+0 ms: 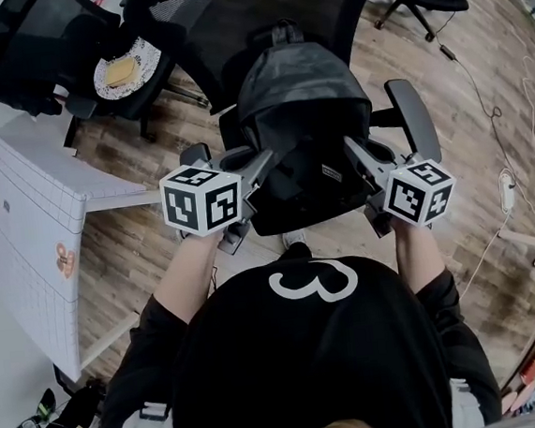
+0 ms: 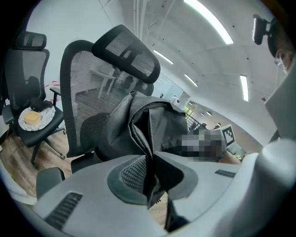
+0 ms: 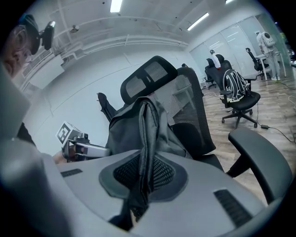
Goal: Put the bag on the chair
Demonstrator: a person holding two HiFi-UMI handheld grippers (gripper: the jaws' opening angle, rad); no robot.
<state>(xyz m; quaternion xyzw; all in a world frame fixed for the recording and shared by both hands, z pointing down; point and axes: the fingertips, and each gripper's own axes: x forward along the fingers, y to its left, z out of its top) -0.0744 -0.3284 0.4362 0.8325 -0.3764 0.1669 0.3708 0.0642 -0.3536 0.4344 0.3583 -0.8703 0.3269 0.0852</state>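
A black backpack (image 1: 299,102) rests on the seat of a black mesh office chair (image 1: 416,119), leaning against its backrest. My left gripper (image 1: 259,170) holds the bag's left side and my right gripper (image 1: 353,158) its right side. In the left gripper view the jaws are shut on a fold of the bag's fabric (image 2: 150,178), and the bag (image 2: 138,122) stands before the chair's backrest (image 2: 85,88). In the right gripper view the jaws pinch a bag strap (image 3: 144,162), and the chair's armrest (image 3: 259,155) lies to the right.
A second black chair at the back left carries a plate (image 1: 124,67) with a piece of food. A white table (image 1: 35,198) stands to the left. A cable (image 1: 508,171) runs over the wooden floor at the right. Another chair (image 3: 238,92) with a bag stands further off.
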